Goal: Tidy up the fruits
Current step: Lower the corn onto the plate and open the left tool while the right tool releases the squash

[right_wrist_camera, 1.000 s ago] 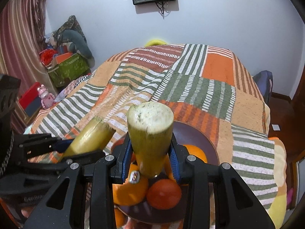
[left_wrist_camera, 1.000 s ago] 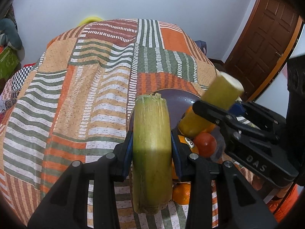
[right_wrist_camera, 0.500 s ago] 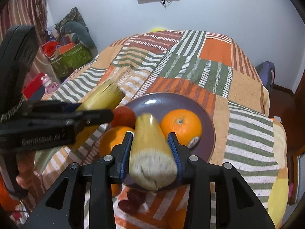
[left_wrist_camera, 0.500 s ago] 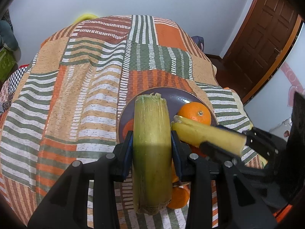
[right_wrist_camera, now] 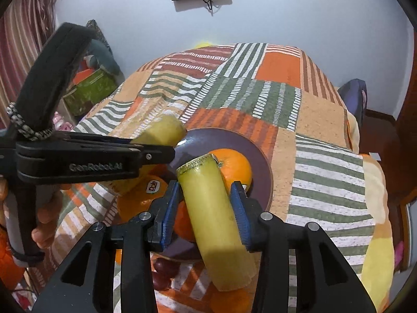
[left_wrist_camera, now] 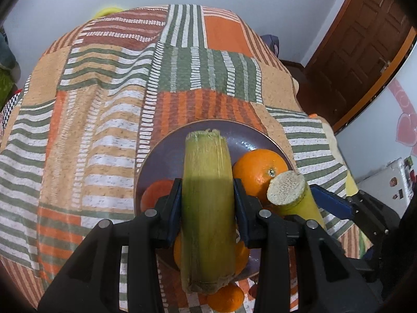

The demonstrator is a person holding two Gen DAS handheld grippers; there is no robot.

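your left gripper [left_wrist_camera: 207, 206] and right gripper [right_wrist_camera: 206, 208] each clench a sugarcane piece [left_wrist_camera: 206, 195] above the purple plate [left_wrist_camera: 166, 156]; next, lower them beside the oranges [left_wrist_camera: 258, 167].

Two yellow-green sugarcane pieces hang above a dark purple plate [left_wrist_camera: 166, 156] on a patchwork bedspread: one long sugarcane piece [left_wrist_camera: 207, 208] with a ragged far end, and a shorter sugarcane piece [right_wrist_camera: 216, 216] tilted with its cut end towards an orange [right_wrist_camera: 235, 168]. More oranges lie on the plate, one with a Dole sticker [right_wrist_camera: 152, 186].
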